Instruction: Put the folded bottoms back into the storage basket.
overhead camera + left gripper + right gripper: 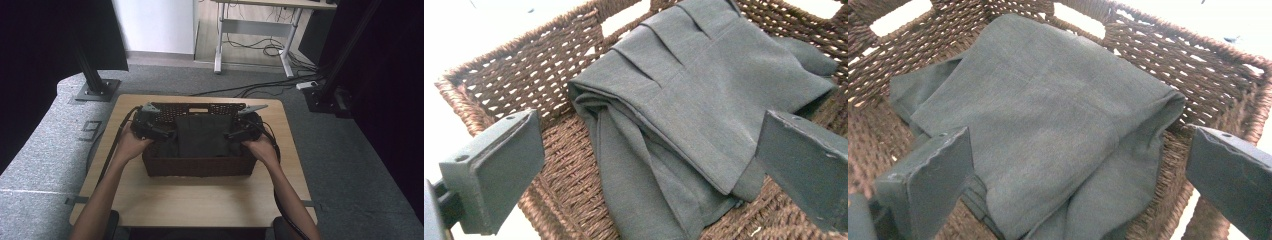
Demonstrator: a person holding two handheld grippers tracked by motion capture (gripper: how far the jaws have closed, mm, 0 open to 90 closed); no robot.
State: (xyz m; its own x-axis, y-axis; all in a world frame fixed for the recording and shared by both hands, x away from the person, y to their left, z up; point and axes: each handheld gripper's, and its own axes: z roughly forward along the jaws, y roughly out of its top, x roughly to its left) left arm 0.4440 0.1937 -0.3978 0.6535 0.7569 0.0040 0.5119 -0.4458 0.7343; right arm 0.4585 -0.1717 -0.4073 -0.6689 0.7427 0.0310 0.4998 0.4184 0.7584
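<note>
Here, folded grey cloth (204,135) mid wicker basket (200,166), left gripper (169,134) and right gripper (231,134) flanking its edges, both wide open, empty.

The high view looks forward and down from above the person's side, far enough back to take in the whole table (200,200), with the wicker basket (200,167) at the centre of the frame and floor and desk legs along the top. The left gripper view sits close over the basket's (524,70) interior, looking along its jaws at the folded grey cloth (704,100). The right gripper view is equally near and probably faces the opposite way, sharing that cloth (1048,115) and basket (1168,55).
</note>
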